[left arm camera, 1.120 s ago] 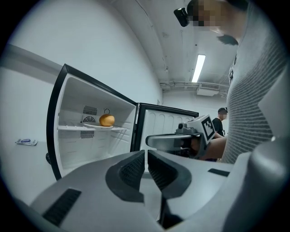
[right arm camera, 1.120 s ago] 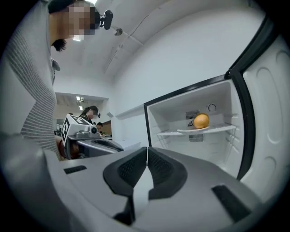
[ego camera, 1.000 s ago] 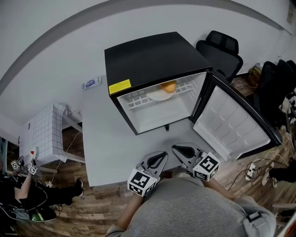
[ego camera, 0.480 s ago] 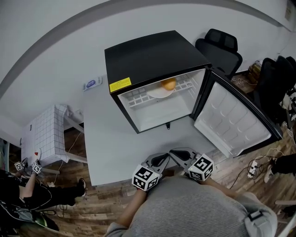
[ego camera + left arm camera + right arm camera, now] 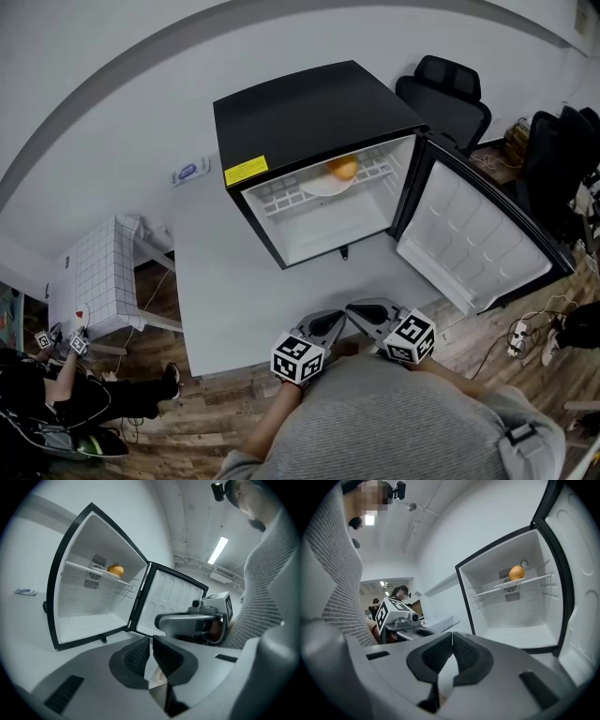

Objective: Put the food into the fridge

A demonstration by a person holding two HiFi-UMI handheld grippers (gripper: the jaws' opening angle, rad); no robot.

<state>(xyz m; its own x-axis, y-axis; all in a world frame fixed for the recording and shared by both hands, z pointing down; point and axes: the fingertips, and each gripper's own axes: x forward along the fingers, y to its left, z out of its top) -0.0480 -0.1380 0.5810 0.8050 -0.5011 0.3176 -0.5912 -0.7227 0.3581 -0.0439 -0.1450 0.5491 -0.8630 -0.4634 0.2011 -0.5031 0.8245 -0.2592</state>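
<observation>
Fridge [image 5: 309, 103]: boxy, black, standing open.
Food [image 5: 342, 169]: round, orange, sitting on plate [image 5: 317, 189].
Left gripper [image 5: 151, 641]: ribbed pads [image 5: 133, 658] clenching empty.
Right gripper [image 5: 452, 638]: clenching empty.

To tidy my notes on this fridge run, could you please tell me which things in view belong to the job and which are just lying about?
Job: fridge, its open door, orange on a plate inside, left gripper and right gripper, both shut and empty.
Lying about: small blue-and-white item on the table, black office chair, white gridded stand, power strip.
</observation>
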